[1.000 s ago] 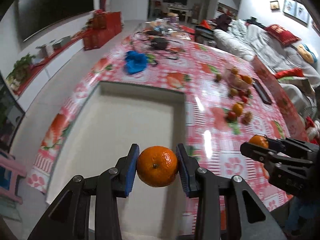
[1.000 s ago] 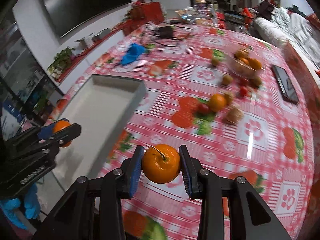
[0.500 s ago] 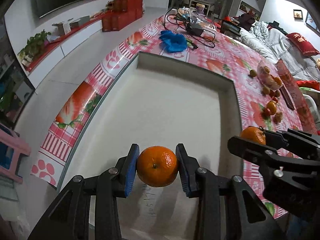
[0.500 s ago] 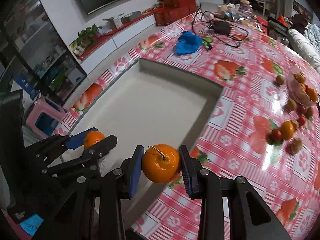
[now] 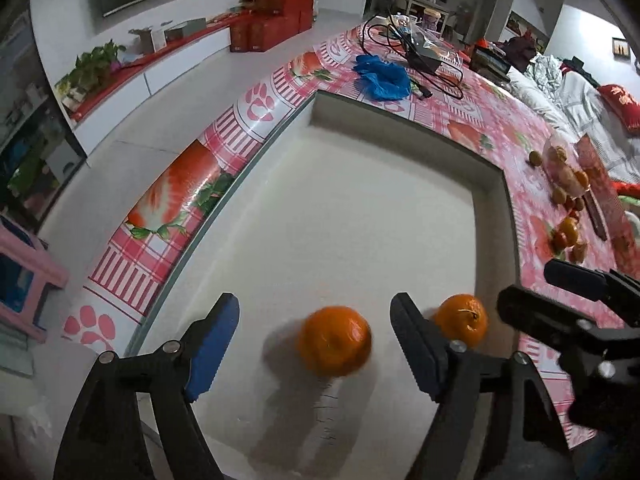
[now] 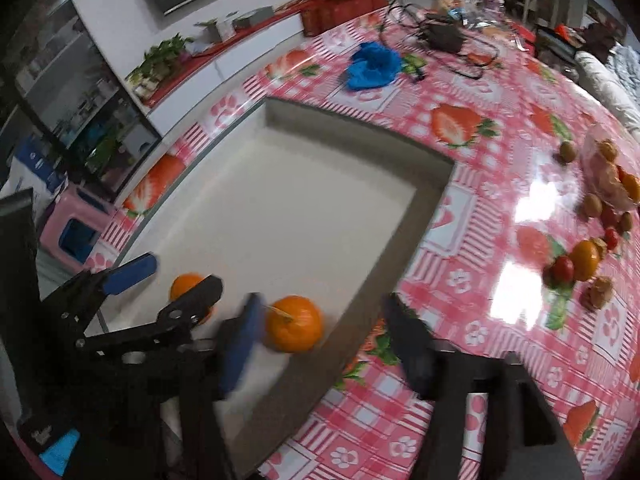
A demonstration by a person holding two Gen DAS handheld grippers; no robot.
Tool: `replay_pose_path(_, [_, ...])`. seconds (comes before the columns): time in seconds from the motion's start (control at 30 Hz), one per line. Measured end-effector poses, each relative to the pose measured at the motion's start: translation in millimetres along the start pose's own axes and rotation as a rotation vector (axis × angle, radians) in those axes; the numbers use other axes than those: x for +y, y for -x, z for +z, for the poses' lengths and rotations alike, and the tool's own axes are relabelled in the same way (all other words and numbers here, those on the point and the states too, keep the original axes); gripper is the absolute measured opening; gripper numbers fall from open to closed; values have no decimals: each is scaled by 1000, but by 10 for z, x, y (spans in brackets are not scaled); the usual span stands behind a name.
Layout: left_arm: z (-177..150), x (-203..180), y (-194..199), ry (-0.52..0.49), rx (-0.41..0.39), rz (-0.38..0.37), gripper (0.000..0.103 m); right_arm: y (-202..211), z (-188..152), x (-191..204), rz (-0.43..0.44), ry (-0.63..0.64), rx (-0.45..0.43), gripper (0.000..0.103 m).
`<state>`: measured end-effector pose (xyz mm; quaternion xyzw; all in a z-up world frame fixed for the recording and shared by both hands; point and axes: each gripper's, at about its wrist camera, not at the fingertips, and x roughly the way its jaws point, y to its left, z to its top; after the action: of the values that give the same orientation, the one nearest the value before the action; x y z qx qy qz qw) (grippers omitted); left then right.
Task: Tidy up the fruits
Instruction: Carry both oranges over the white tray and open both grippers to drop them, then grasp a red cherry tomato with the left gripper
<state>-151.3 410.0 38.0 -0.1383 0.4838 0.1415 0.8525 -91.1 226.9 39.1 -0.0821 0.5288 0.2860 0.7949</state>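
A shallow cream tray (image 5: 400, 120) lies on the strawberry-print tablecloth. Two oranges rest on its floor at the near end. My left gripper (image 5: 316, 340) hangs over one orange (image 5: 334, 340); its jaws are opening and the pads stand clear of the fruit. My right gripper (image 6: 326, 336) is likewise opening above the stemmed orange (image 6: 294, 328), which lies free near the tray's right wall. In the left wrist view, the stemmed orange (image 5: 462, 320) and the right gripper (image 5: 536, 292) show at the right. The right wrist view shows the left gripper (image 6: 170, 280) over its orange (image 6: 186, 286).
Several loose fruits (image 6: 584, 260) lie on the cloth right of the tray, with a clear bowl of fruit (image 6: 612, 176) behind them. A blue cloth (image 5: 382, 76) and a cable tangle (image 5: 424, 56) sit beyond the tray. A dark flat device (image 5: 596, 216) lies at far right.
Both grippers swung from over the table to above the tray's near end, then spread their jaws. Each orange left its pads and now lies on the tray floor.
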Motion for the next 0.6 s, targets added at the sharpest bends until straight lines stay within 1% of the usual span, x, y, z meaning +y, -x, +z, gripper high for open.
replay_pose_path(0.13, [28, -168, 123, -47, -12, -4, 81, 153, -38, -153, -12, -18, -23, 81])
replay_pose_path(0.23, [66, -406, 263, -108, -36, -35, 81, 264, -101, -349, -27, -45, -34, 81])
replay_pose_path(0.27, [80, -488, 306, -127, -45, -45, 81, 297, -121, -417, -37, -56, -37, 84])
replay_pose_path(0.3, [95, -586, 360, -150, -55, -56, 81, 330, -144, -509, -51, -72, -41, 92])
replay_pose_path(0.33, [112, -703, 421, -178, -67, -67, 81, 380, -172, -619, -65, -92, -54, 103])
replay_pose_path(0.43, [166, -1037, 562, -247, -89, -98, 81, 503, -239, -914, -93, -145, -75, 103])
replay_pose_path(0.53, [225, -1336, 658, -296, -97, -131, 81, 627, -325, -1297, -117, -221, -87, 103])
replay_pose_path(0.6, [271, -1548, 706, -328, -105, -139, 81, 702, -376, -1526, -143, -264, -94, 103])
